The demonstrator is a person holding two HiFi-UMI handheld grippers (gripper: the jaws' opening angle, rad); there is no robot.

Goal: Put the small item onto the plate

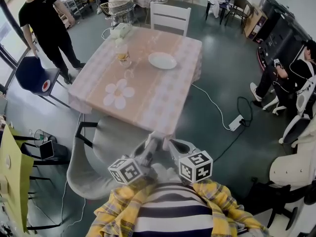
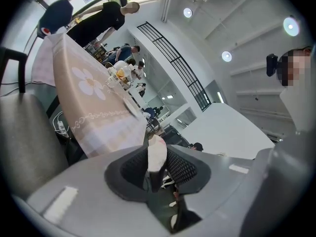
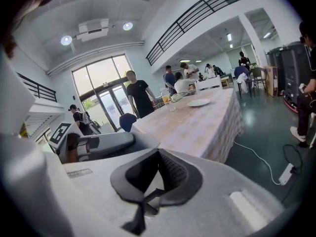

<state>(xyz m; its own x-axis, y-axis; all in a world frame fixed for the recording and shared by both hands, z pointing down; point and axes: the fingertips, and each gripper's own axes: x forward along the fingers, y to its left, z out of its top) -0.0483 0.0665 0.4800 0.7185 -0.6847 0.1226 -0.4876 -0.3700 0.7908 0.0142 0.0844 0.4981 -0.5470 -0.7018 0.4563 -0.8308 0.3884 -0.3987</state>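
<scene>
A small cream-white item with a pinkish spot is pinched between the dark ribbed pads of my left gripper, which is shut on it. In the head view that gripper hangs just short of the table's near edge. The white plate lies empty toward the far side of the pink checked table. It shows edge-on as a plate in the left gripper view and as a plate in the right gripper view. My right gripper is beside the left one. Its pads meet at the tips, so the right gripper is shut on nothing.
A drinking glass stands left of the plate. A grey chair sits at the near left corner and a white chair at the far side. One person in black stands by a blue chair. A power strip with its cable lies on the floor to the right.
</scene>
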